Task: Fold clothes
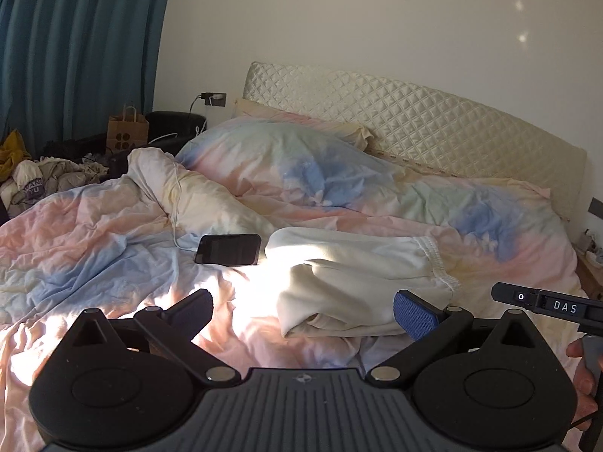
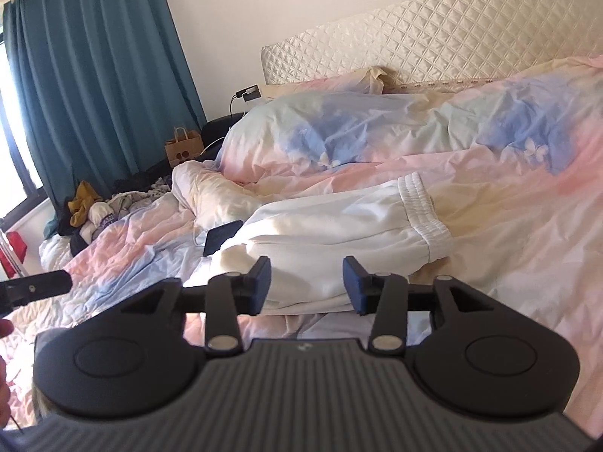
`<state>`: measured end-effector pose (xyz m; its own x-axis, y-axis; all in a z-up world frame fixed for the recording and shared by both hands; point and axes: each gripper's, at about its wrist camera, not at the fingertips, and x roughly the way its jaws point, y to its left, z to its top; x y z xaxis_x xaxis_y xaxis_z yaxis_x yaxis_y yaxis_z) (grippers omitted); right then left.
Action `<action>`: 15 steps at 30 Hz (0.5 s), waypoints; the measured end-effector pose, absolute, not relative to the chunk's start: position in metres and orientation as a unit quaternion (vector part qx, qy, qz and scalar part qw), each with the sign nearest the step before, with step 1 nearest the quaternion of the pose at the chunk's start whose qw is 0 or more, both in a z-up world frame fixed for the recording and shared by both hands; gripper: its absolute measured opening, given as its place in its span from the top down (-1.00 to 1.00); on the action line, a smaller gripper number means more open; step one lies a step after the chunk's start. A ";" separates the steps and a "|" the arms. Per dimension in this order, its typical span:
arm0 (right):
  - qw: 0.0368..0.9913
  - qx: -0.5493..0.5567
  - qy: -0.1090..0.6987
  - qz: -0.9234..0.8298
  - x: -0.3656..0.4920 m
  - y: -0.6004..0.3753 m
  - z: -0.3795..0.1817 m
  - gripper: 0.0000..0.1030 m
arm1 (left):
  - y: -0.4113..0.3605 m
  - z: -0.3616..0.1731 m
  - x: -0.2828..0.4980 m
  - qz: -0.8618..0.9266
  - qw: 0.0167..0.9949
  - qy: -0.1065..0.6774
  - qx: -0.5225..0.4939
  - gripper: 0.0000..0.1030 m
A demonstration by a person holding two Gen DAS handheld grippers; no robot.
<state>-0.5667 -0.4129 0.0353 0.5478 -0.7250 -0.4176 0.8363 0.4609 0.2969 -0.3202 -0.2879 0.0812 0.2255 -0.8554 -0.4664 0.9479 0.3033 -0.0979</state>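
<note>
You are at the approach stage: neither tool has cloth in it, and the white garment [image 1: 361, 275] lies loose on the bed's pastel duvet [image 1: 94, 233]. It looks like a pair of white trousers or shorts with an elastic waistband, already doubled over itself, though you cannot tell the exact garment from here.

In the left wrist view the garment sits just right of centre, its near edge low in the frame between the fingers. Your left gripper [image 1: 303, 312] stands wide apart and holds nothing. In the right wrist view the same garment fills the middle of the frame, the waistband [image 2: 422, 211] toward the right. Your right gripper [image 2: 307, 282] is open at a moderate width, its pads hovering over the near hem, empty.

A dark phone [image 1: 228, 249] with a white cable lies just beside the garment's left edge, centre-left in the left view. Mind it: a sweeping fold toward that side could catch it.

The next move probably calls for lowering both tools to the near edge, one toward each end, pinching a single layer or the whole stack on purpose, then lifting together. The fabric looks soft and limp, so expect it to sag between your two holds.
</note>
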 end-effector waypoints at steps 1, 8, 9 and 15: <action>0.848 0.229 0.116 -0.464 -0.565 -0.407 0.036 -0.17 | -0.284 0.082 -0.324 -0.580 0.778 0.220 0.103 -0.99; 0.855 0.205 0.104 -0.465 -0.559 -0.379 0.039 -0.76 | -0.268 0.078 -0.343 -0.575 0.785 0.204 0.109 -0.99; 0.855 0.201 0.107 -0.466 -0.558 -0.376 0.039 -0.76 | -0.268 0.078 -0.344 -0.574 0.785 0.204 0.111 -0.99; 0.849 0.190 0.131 -0.475 -0.549 -0.370 0.036 -0.76 | -0.265 0.079 -0.350 -0.572 0.788 0.193 0.118 -0.99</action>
<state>-0.5488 -0.3696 0.0356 0.5135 -0.7576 -0.4030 0.8571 0.4760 0.1972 -0.3495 -0.2649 0.0786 0.2700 -0.8566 -0.4396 0.9477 0.3172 -0.0359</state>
